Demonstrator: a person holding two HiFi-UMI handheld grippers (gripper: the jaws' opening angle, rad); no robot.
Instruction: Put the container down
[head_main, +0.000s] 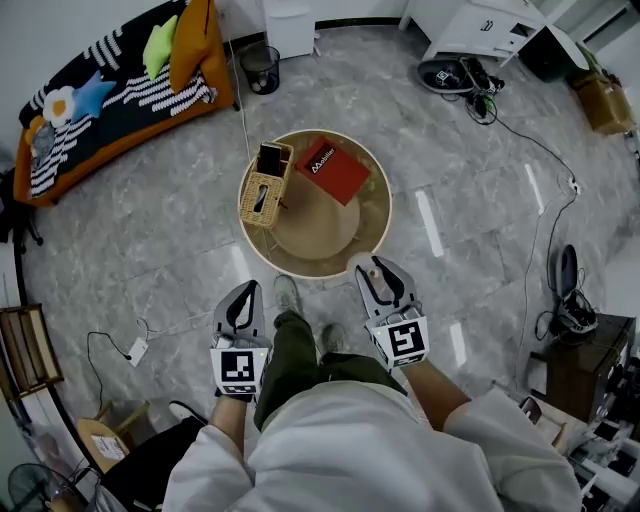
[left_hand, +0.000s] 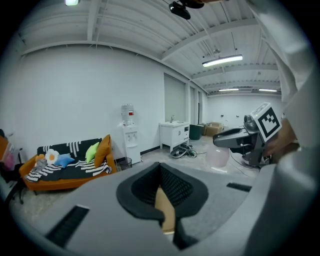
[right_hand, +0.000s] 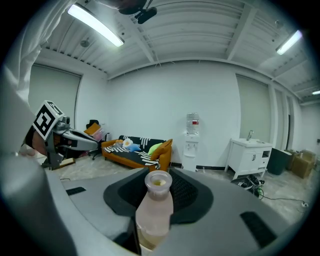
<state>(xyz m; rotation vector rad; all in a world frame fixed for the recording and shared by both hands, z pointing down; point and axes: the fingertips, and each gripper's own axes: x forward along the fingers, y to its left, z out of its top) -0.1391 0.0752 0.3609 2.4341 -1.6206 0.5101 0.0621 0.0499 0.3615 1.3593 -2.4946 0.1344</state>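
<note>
A translucent pale container (head_main: 360, 266) with an open neck is held upright in my right gripper (head_main: 385, 274), just over the near rim of the round wooden table (head_main: 375, 235). In the right gripper view the container (right_hand: 155, 210) fills the gap and both pads of the right gripper (right_hand: 157, 202) press on it. My left gripper (head_main: 245, 292) hangs to the left, short of the table, over the floor. In the left gripper view its jaws (left_hand: 164, 205) stand a narrow gap apart with nothing between them, and the container (left_hand: 218, 156) shows at the right.
On the table sit a wicker basket (head_main: 265, 185) at the left and a red box (head_main: 332, 170) at the back. An orange sofa (head_main: 120, 95) and a black bin (head_main: 261, 68) stand beyond. Cables (head_main: 540, 150) lie on the floor at the right. My shoes (head_main: 287, 293) are near the table.
</note>
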